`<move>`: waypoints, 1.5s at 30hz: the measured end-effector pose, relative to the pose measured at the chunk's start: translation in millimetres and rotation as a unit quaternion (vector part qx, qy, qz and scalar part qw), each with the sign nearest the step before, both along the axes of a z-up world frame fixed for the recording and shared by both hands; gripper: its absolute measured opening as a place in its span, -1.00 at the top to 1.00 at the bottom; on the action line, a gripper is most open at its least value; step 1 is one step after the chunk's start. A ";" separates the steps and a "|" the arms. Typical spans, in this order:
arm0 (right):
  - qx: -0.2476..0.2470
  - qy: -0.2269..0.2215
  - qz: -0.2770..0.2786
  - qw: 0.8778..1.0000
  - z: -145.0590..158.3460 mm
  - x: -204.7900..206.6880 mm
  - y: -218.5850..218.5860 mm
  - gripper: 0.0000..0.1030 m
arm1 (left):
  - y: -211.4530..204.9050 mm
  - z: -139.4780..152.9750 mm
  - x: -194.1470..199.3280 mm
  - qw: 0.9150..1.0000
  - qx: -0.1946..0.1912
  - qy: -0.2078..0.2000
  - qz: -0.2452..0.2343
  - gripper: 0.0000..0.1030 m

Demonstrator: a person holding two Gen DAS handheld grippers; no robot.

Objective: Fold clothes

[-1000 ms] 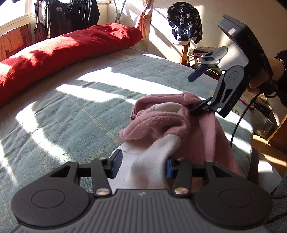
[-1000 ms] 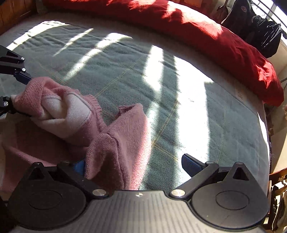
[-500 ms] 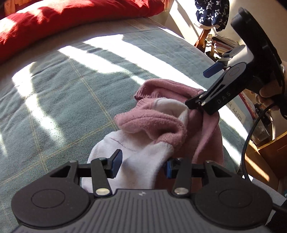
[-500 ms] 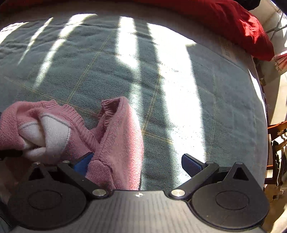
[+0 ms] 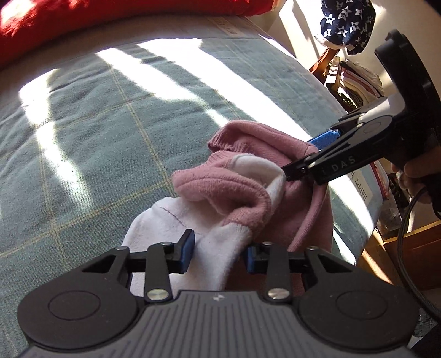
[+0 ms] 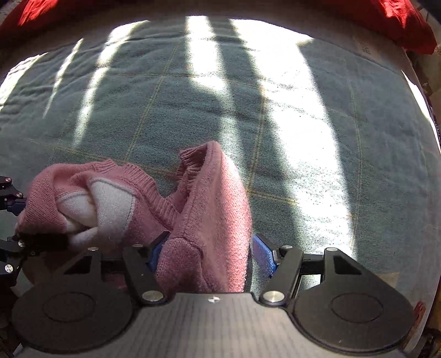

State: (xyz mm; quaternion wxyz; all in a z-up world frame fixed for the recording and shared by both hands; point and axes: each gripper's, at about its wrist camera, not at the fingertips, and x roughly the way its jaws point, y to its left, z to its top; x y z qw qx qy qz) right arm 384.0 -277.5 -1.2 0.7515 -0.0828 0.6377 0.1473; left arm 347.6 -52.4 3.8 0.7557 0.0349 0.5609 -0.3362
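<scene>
A pink and white knit sweater (image 5: 237, 190) lies bunched on the green blanket near the bed's edge. My left gripper (image 5: 219, 253) has its blue pads around a white part of the sweater, with a small gap on the left side. My right gripper (image 6: 210, 254) straddles a pink fold (image 6: 212, 220) of the sweater; the jaws stand partly closed around it. In the left wrist view the right gripper (image 5: 317, 154) reaches in from the right onto the pink edge. The left gripper's fingers (image 6: 16, 203) show at the left edge of the right wrist view.
The green checked blanket (image 6: 275, 110) covers the bed, with sun stripes. A red duvet (image 5: 82, 22) lies along the far side. Beyond the bed's right edge are a star-patterned dark garment (image 5: 347, 22), stacked items (image 5: 358, 79) and wooden furniture (image 5: 413, 256).
Both grippers have moved lower and closer to the bed with the sweater. The right gripper's jaws have narrowed around the pink fold.
</scene>
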 end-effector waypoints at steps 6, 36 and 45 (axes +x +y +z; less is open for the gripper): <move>0.013 0.006 0.002 1.000 -8.1 12.1 1.2 -0.28 | -11.1 3.4 4.4 1.000 0.000 -0.008 -0.020 0.38; 0.041 0.027 0.014 0.999 20.3 103.6 -43.7 0.45 | 55.4 15.7 86.9 0.996 0.050 0.017 0.076 0.62; 0.040 0.101 0.000 0.994 -41.7 99.2 -23.3 0.31 | 35.2 15.5 93.7 0.999 0.030 0.019 0.003 -0.06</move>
